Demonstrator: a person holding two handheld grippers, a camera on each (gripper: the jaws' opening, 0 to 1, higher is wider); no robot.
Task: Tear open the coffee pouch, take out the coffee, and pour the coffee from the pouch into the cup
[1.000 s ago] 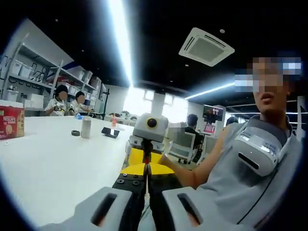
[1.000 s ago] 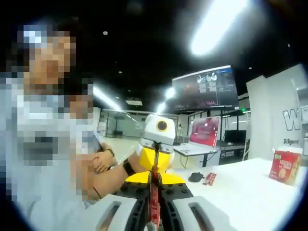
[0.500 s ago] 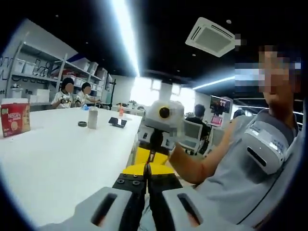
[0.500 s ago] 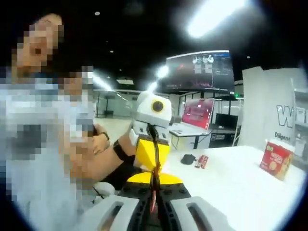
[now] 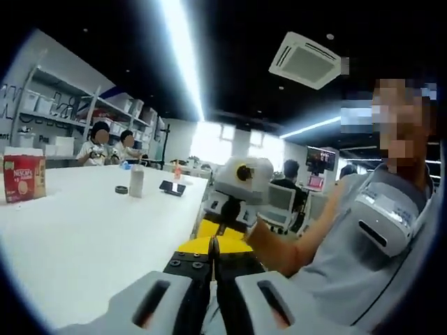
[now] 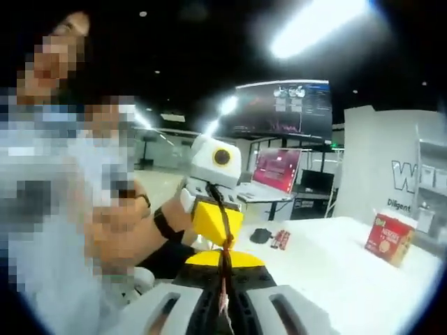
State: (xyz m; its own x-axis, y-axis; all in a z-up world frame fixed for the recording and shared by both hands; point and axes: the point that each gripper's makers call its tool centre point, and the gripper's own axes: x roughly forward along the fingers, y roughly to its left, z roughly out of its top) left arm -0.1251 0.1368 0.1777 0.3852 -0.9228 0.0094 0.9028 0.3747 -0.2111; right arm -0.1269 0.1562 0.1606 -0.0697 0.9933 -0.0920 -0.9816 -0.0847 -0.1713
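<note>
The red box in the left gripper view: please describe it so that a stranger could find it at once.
Look at the long white table. Near its far left edge stands the red box, upright with a pale top, alone. Unlike the small grey can and dark items farther along, it is red and rectangular.

Red coffee box (image 5: 24,178), white table (image 5: 84,237), perhaps red pouch (image 6: 225,279)

The thin red coffee pouch (image 6: 225,279) stands edge-on, clamped between both grippers' fingers.

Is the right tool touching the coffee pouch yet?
Touching. In the right gripper view the right tool is shut on the thin red coffee pouch, pinched edge-on between its jaws.
</note>
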